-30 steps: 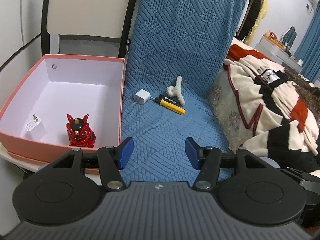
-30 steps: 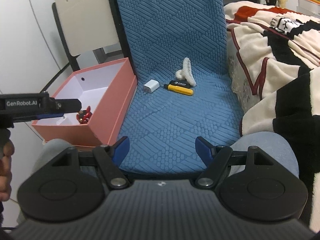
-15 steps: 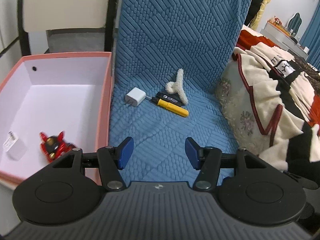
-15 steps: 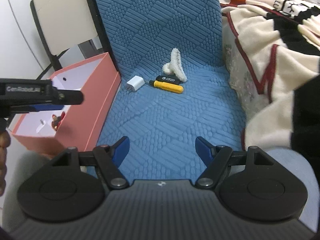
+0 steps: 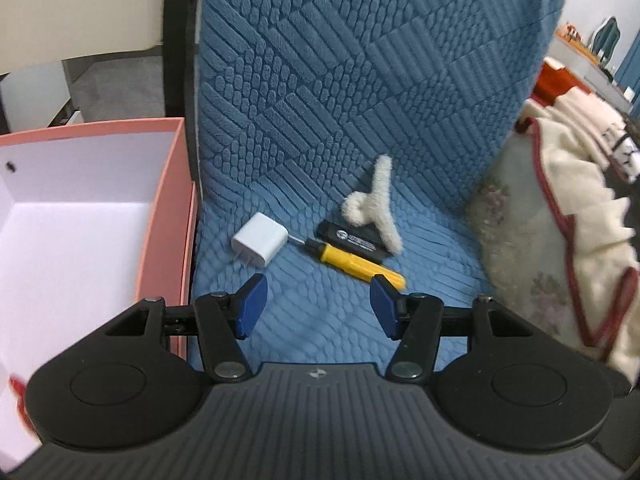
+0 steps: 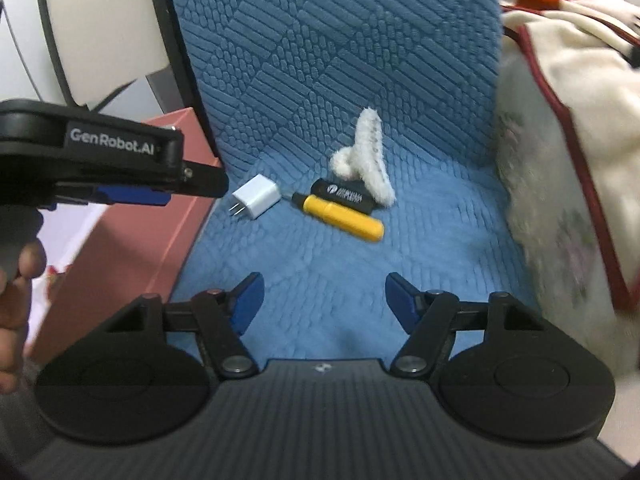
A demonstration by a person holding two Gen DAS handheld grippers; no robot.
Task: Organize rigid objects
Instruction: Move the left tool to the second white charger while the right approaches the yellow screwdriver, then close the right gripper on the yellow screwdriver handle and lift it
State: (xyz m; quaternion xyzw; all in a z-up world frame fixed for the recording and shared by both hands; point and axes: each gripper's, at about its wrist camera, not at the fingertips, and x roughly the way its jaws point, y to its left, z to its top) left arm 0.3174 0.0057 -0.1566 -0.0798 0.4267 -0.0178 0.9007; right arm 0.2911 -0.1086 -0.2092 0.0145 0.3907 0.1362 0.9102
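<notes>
On the blue quilted chair seat (image 5: 320, 312) lie a white charger plug (image 5: 259, 245), a yellow screwdriver (image 5: 354, 265), a black stick-shaped item (image 5: 354, 242) and a fluffy white hair claw (image 5: 374, 206). The same charger (image 6: 256, 196), screwdriver (image 6: 342, 218) and hair claw (image 6: 366, 160) show in the right wrist view. My left gripper (image 5: 318, 306) is open and empty, just short of the charger and screwdriver. My right gripper (image 6: 324, 300) is open and empty, farther back over the seat. The left gripper also shows from the side in the right wrist view (image 6: 132, 196).
A pink box with a white inside (image 5: 168, 216) stands left of the chair; a red figurine (image 5: 16, 396) shows at its lower edge. A cream, red and black blanket (image 5: 580, 216) lies on the right. The chair back (image 5: 360, 60) rises behind the objects.
Both grippers have moved forward toward the objects on the seat. The left one has swung right, away from the pink box. Both stay open and empty.
</notes>
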